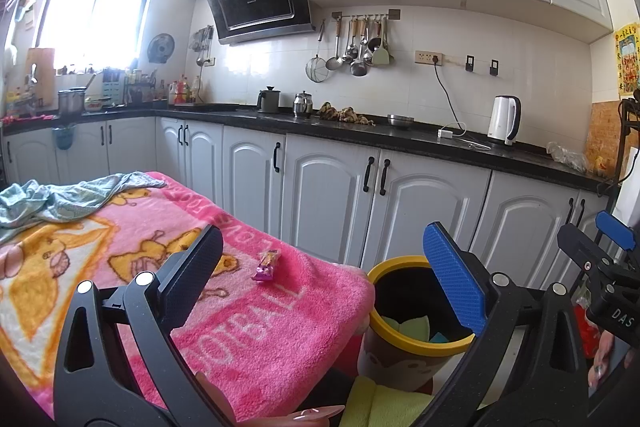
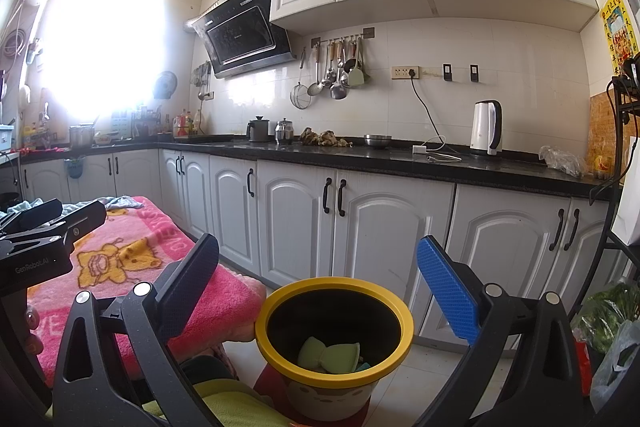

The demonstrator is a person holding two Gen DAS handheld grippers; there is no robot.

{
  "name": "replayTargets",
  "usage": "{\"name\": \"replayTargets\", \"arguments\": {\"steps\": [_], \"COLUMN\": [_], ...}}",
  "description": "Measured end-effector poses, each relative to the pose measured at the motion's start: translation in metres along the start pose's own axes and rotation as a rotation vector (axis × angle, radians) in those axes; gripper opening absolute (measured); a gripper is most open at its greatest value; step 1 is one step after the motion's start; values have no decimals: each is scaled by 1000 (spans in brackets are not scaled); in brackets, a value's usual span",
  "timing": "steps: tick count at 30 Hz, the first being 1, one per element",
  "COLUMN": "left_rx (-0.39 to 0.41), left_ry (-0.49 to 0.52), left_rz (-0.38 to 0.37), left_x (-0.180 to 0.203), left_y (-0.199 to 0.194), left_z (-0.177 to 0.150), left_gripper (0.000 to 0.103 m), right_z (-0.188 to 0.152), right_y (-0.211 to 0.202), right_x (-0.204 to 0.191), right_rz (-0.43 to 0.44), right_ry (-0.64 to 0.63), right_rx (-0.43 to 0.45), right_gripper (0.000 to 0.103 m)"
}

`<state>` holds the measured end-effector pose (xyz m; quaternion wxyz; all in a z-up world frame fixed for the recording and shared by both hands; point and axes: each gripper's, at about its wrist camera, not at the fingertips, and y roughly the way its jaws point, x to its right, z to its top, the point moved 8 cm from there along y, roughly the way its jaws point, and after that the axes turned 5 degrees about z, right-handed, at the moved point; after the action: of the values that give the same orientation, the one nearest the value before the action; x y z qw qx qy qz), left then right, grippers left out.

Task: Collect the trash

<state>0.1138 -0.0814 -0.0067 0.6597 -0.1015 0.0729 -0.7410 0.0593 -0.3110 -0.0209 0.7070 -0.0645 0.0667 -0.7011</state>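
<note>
A small pink and orange snack wrapper (image 1: 266,265) lies on the pink blanket (image 1: 256,323) near its right end. My left gripper (image 1: 324,275) is open and empty, raised above the blanket's near edge, with the wrapper between its fingers in view. A yellow-rimmed bin (image 1: 412,307) stands on the floor just right of the blanket; it also shows in the right wrist view (image 2: 334,331), with pale green pieces (image 2: 328,355) inside. My right gripper (image 2: 318,277) is open and empty, above and in front of the bin. The wrapper is not visible in the right wrist view.
A crumpled light-blue cloth (image 1: 56,199) lies at the blanket's far left. White base cabinets (image 1: 328,195) with a black counter run behind, holding a white kettle (image 1: 505,119) and pots. Plastic bags with greens (image 2: 608,323) sit on the floor at the right.
</note>
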Motion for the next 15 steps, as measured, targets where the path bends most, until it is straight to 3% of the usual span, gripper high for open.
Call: {"name": "replayTargets", "arguments": {"steps": [15], "left_rx": [-6], "left_ry": [0], "left_rz": [-1], "left_x": [0], "left_y": [-1], "left_z": [-1], "left_gripper": [92], "right_z": [0], "right_y": [0], "right_x": [0], "right_rz": [1], "right_ry": [1], "right_rx": [-1], "right_gripper": [97]}}
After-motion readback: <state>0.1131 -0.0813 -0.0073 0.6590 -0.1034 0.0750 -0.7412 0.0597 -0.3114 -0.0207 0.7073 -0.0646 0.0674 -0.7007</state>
